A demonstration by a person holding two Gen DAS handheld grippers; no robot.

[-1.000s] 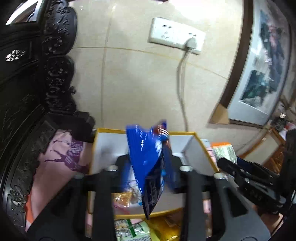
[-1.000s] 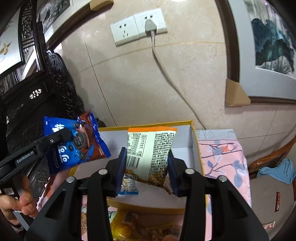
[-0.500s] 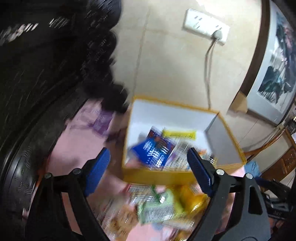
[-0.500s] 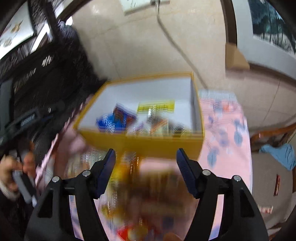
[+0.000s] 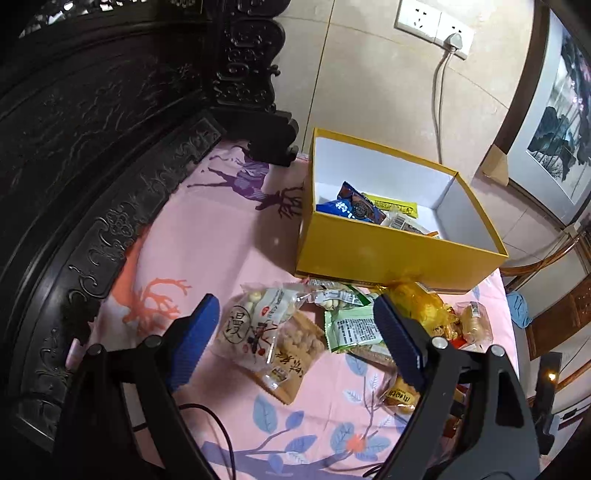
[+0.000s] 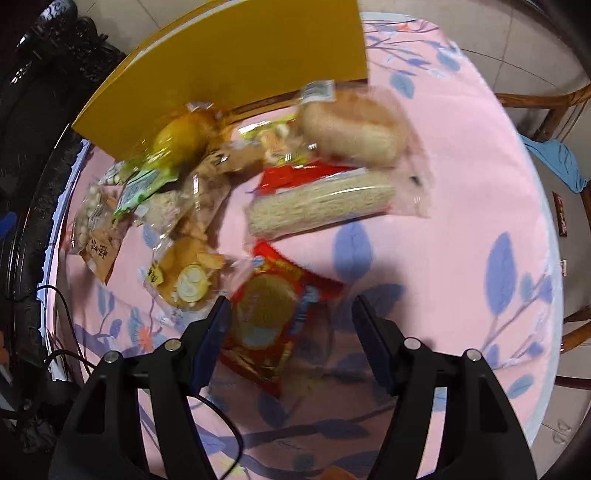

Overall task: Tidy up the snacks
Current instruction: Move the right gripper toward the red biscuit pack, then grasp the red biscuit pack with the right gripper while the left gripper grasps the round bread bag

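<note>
Left gripper (image 5: pixel 291 339): jaws spread wide, nothing pinched, hovering above the bench (image 5: pixel 207 236). Below the gap, flat on the pink leaf-print cloth: clear bag of white nuts (image 5: pixel 258 317), overlapping brown-paper snack pouch (image 5: pixel 295 354). Just right of these: green-and-white packet (image 5: pixel 351 325), partly hidden behind the right-hand finger. Further right: yellow-gold wrapped sweets (image 5: pixel 417 302), then small clear packet (image 5: pixel 474 321) at the edge of the heap.

Right gripper (image 6: pixel 290 328): jaws spread, empty, pointed steeply down over red snack bag (image 6: pixel 273 317). Bag flat on the cloth, close to the left-hand finger, not touched. Image blurred here; print on the bag not legible. Left of it: round pastry in clear wrap (image 6: pixel 184 273). Beyond: long pale bundle in clear wrap (image 6: pixel 321 203), with red packet (image 6: pixel 295 177) partly under it. Beyond again: round bread in clear bag (image 6: pixel 351 129).

Past the heap: yellow box (image 5: pixel 388 251), open top, white inside, standing on the bench, front wall just beside the nearest snacks. Inside: blue cookie packet (image 5: pixel 351 206) and yellow-labelled packet (image 5: pixel 395 205), both lying on the box floor toward the near wall.

Behind the box: tiled wall with wall socket (image 5: pixel 432 26), one plug inserted.
</note>
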